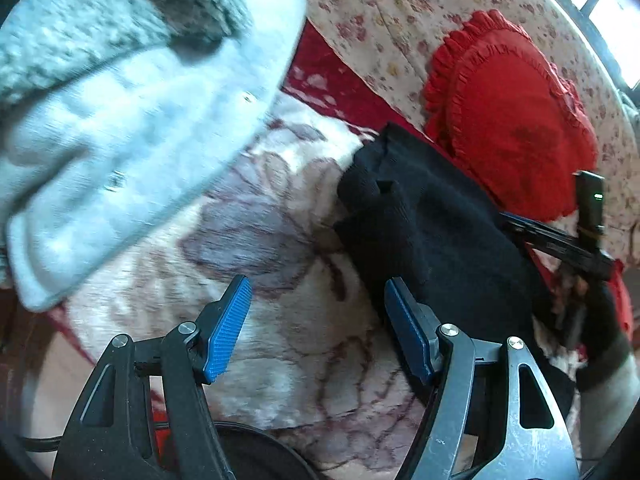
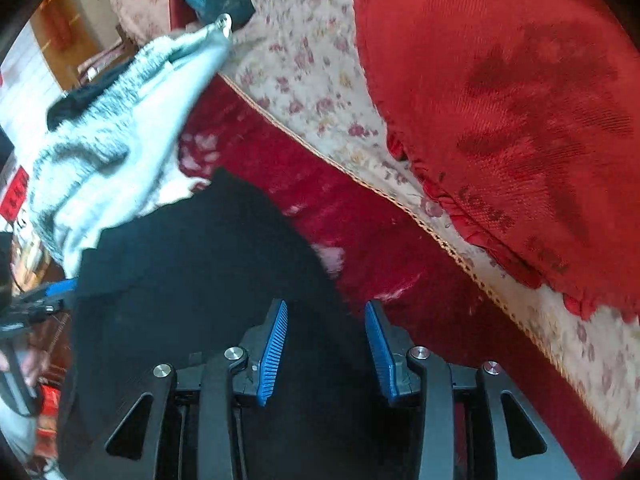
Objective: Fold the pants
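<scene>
The black pants (image 1: 432, 236) lie bunched on a white and maroon flowered blanket (image 1: 288, 272). My left gripper (image 1: 318, 300) is open and empty, its right finger against the pants' left edge. The right gripper shows at the far right of this view (image 1: 560, 240), beyond the pants. In the right wrist view the pants (image 2: 192, 280) spread dark under and left of my right gripper (image 2: 326, 312), which is open with its jaws over the pants' right edge. The left gripper's blue finger (image 2: 60, 286) peeks in at the left edge.
A pale blue fleece garment (image 1: 120, 120) hangs at the upper left, also in the right wrist view (image 2: 120, 152). A red frilled cushion (image 1: 516, 120) rests on a flowered sheet (image 1: 400, 12), filling the upper right of the right wrist view (image 2: 520, 100). A red blanket (image 2: 360, 232) lies beneath.
</scene>
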### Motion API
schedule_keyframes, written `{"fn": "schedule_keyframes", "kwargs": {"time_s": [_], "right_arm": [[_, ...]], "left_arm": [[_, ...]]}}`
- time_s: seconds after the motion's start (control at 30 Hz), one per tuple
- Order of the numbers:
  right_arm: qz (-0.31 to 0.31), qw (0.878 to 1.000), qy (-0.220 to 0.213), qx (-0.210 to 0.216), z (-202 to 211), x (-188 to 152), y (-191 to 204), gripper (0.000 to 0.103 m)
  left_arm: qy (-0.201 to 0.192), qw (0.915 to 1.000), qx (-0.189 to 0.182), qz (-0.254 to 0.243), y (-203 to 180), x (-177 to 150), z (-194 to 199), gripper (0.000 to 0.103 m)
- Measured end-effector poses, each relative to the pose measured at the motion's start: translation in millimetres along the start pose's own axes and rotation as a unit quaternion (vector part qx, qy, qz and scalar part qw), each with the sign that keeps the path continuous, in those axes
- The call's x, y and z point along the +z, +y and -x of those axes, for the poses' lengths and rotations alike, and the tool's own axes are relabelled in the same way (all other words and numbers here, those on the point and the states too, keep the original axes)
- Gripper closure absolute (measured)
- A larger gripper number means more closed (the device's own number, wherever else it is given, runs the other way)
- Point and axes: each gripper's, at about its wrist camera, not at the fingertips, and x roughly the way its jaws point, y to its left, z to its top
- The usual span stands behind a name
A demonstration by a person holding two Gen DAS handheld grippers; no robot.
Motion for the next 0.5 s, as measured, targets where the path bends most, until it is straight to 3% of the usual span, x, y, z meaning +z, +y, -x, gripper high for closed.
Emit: {"fn": "schedule_keyframes", "kwargs": {"time_s": [0.17,0.3,0.43,0.5], "right_arm": [[-0.007,0.999,-0.009,0.043,-4.6,-1.9,-10.4,0.06],[-0.013,0.998,-0.019,0.052,-3.4,-3.6,-10.4,0.061],[0.008,0.999,-0.029,0.035,-2.2,-5.2,5.2,0.078],[0.014,0.999,-0.027,0.03,-1.2,-5.7,10.0,0.079]], "left_arm": [[0.006,0.9999,-0.014,0.0,-11.1,6.2,-20.2,0.023],[0.009,0.9992,-0.039,-0.002,-29.4,16.5,-29.3,0.022],[0.013,0.9982,-0.055,-0.017,-47.7,21.1,-34.1,0.022],[0.022,0.9958,-0.085,-0.026,-52.9,19.0,-30.9,0.022]]}}
